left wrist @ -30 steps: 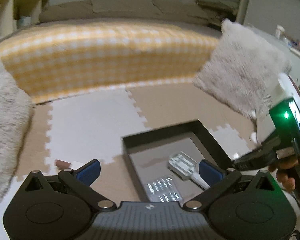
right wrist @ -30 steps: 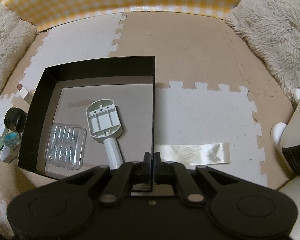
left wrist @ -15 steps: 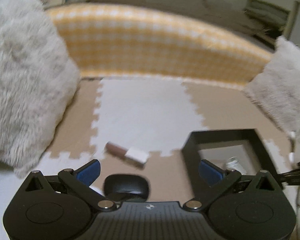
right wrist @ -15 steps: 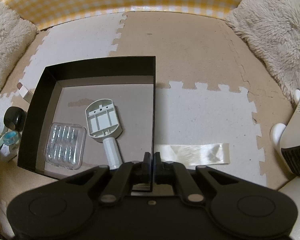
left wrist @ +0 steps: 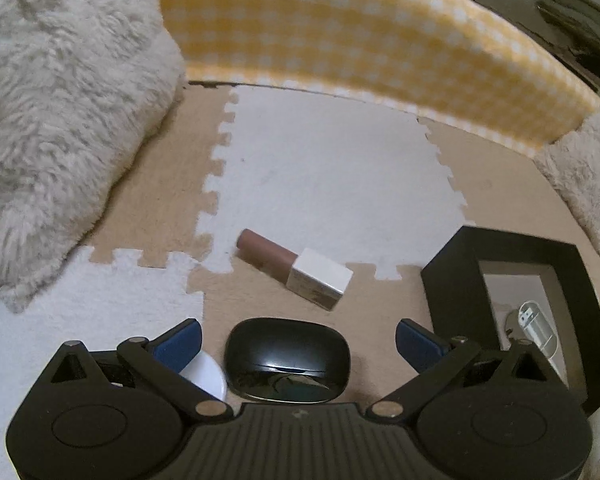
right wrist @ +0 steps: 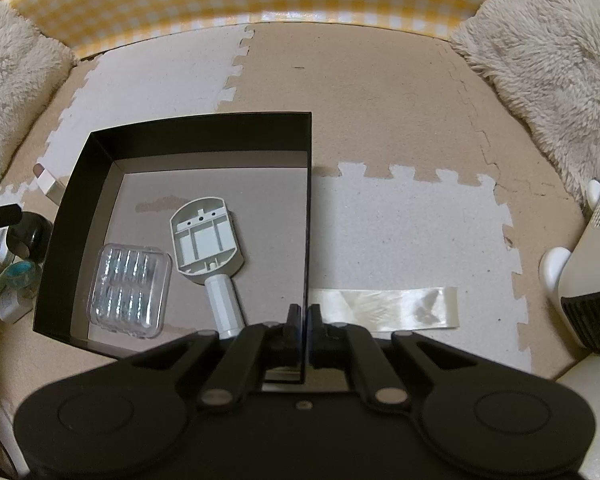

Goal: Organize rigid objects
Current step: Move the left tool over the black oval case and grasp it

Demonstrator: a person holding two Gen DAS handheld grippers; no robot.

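Two items sit in the box (right wrist: 100, 184): clear case (right wrist: 129, 291), white tool (right wrist: 208, 240). Left on the mat: black case (left wrist: 287, 364), tube (left wrist: 292, 266). Left gripper (left wrist: 298, 340) spread wide around the black case; right gripper (right wrist: 304, 316) clenched on the box's right wall.

Foam puzzle-mat floor (right wrist: 400, 120), beige and white tiles. On it: black box (right wrist: 204, 128) at centre-left, clear tape strip (right wrist: 384, 310) lower right, brown tube with white cap (left wrist: 296, 266), black oval case (left wrist: 286, 362), fluffy cushions (left wrist: 60, 100) at frame edges.
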